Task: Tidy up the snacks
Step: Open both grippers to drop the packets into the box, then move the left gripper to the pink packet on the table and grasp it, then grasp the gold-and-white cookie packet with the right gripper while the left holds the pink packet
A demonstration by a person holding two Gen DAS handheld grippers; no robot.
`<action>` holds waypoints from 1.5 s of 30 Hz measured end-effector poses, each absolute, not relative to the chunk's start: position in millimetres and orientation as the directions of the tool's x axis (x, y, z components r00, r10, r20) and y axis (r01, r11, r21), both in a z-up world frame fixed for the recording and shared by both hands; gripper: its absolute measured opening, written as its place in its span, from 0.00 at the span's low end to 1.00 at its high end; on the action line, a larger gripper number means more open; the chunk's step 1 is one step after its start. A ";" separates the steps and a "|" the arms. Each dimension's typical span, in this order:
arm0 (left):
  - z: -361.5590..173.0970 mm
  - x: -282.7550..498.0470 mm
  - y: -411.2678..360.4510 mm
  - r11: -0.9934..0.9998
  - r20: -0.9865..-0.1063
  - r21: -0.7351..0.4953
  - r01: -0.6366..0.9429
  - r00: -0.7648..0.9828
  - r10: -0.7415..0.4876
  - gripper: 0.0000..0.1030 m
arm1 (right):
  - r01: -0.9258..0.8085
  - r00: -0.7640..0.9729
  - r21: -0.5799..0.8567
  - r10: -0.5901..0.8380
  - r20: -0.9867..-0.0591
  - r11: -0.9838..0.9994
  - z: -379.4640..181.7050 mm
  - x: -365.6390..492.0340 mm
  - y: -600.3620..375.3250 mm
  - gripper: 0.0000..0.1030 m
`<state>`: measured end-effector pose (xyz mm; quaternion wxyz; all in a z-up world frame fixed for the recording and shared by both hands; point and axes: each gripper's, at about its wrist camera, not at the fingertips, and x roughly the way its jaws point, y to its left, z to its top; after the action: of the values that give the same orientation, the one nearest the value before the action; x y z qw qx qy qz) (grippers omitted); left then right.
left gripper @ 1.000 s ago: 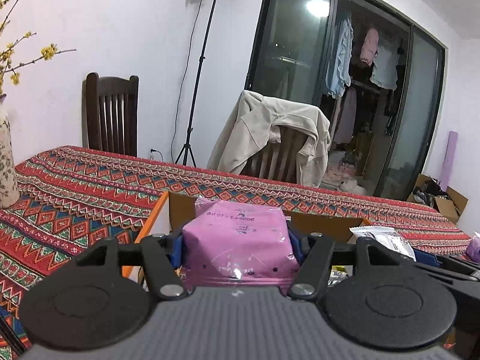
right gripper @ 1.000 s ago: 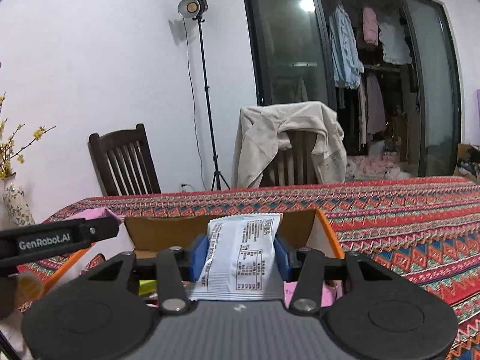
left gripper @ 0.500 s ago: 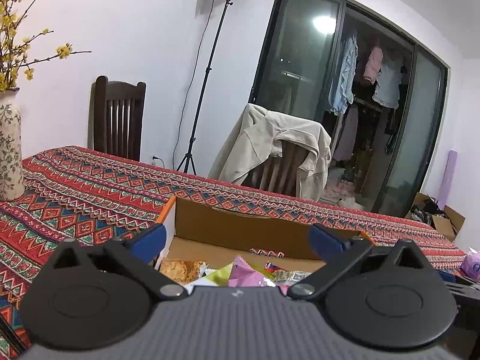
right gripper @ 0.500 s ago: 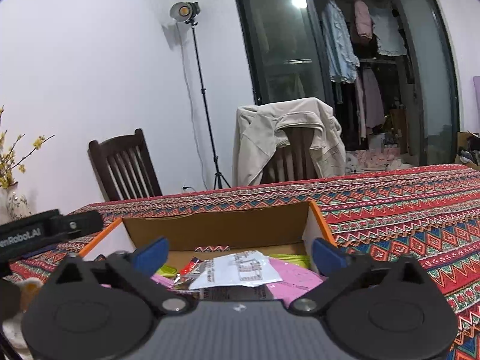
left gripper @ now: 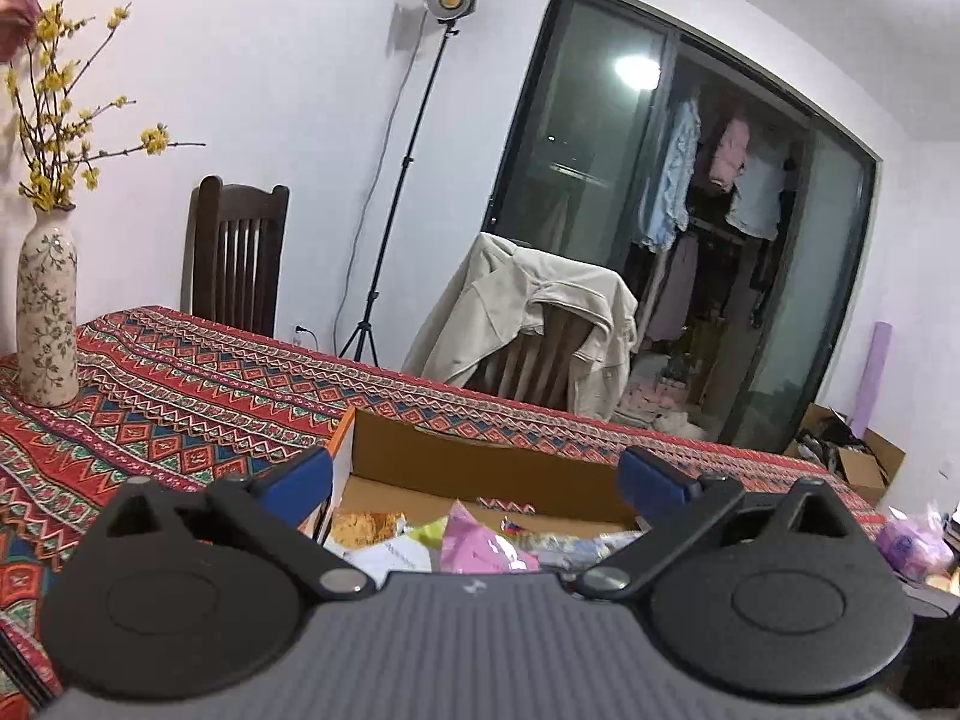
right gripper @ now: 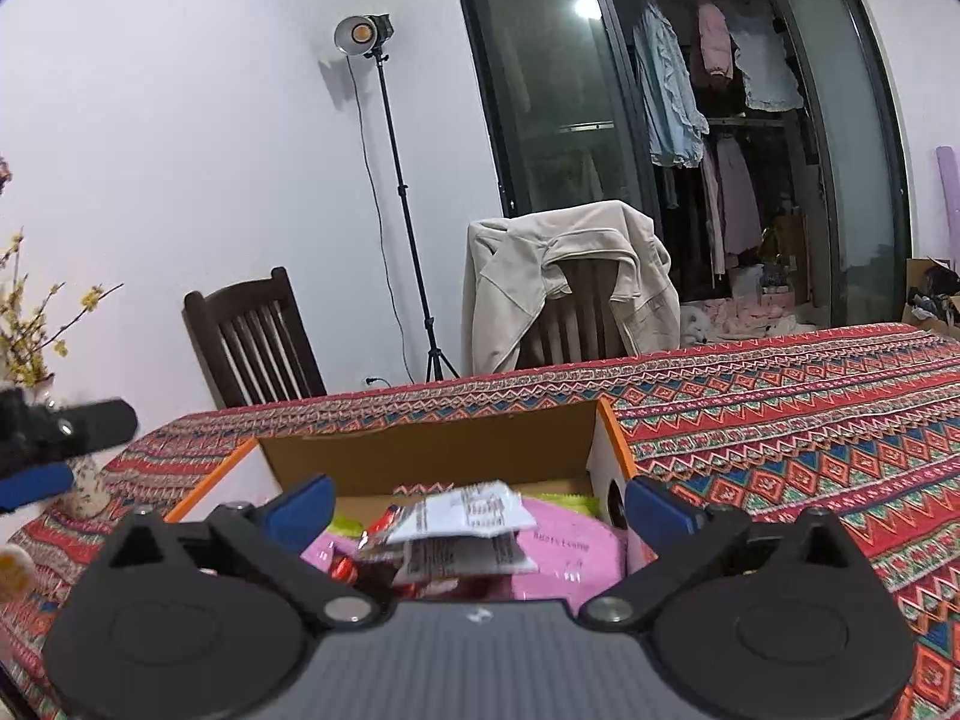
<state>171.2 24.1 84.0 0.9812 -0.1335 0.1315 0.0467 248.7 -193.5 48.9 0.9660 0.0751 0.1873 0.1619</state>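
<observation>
A cardboard box (left gripper: 480,459) with orange edges sits on the patterned tablecloth and holds several snack packets. My left gripper (left gripper: 477,483) is open and empty above the box's near side; a pink packet (left gripper: 474,546) lies in the box below it. In the right wrist view the same box (right gripper: 432,450) is in front of me. My right gripper (right gripper: 480,507) is open and empty over it. A white printed packet (right gripper: 468,510) lies on top of a pink packet (right gripper: 570,552) and other snacks inside.
A patterned vase (left gripper: 47,312) with yellow flowers stands on the table at the left. Two wooden chairs (left gripper: 237,258) stand behind the table, one draped with a beige jacket (left gripper: 528,324). A light stand (right gripper: 396,192) is by the wall. Pink packets (left gripper: 915,546) lie at the right.
Both grippers opened: the left let go of the pink packet and the right let go of the white packet, and both packets now lie in the box. Both grippers have lifted slightly.
</observation>
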 end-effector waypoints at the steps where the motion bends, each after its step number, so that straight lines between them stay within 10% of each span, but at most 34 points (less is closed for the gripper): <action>1: 84.4 164.9 23.5 0.962 -0.272 -0.244 -0.122 0.961 0.053 1.00 | -0.289 0.876 0.201 0.343 -0.340 0.936 49.0 243.3 -195.1 1.00; 40: -25.6 128.9 11.1 0.993 -0.667 -0.030 -0.115 0.742 0.066 1.00 | -0.340 0.758 0.196 0.392 -0.522 0.920 -22.8 136.0 -224.8 1.00; 45: -24.7 123.8 7.2 0.994 -0.640 -0.009 -0.107 0.765 0.077 0.80 | -0.336 0.759 0.194 0.387 -0.525 0.922 -23.1 136.1 -223.8 1.00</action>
<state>123.8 7.2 -24.7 0.9391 -0.0223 0.3395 0.0488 136.1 -223.8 -23.1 0.9367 0.0439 0.2890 0.1928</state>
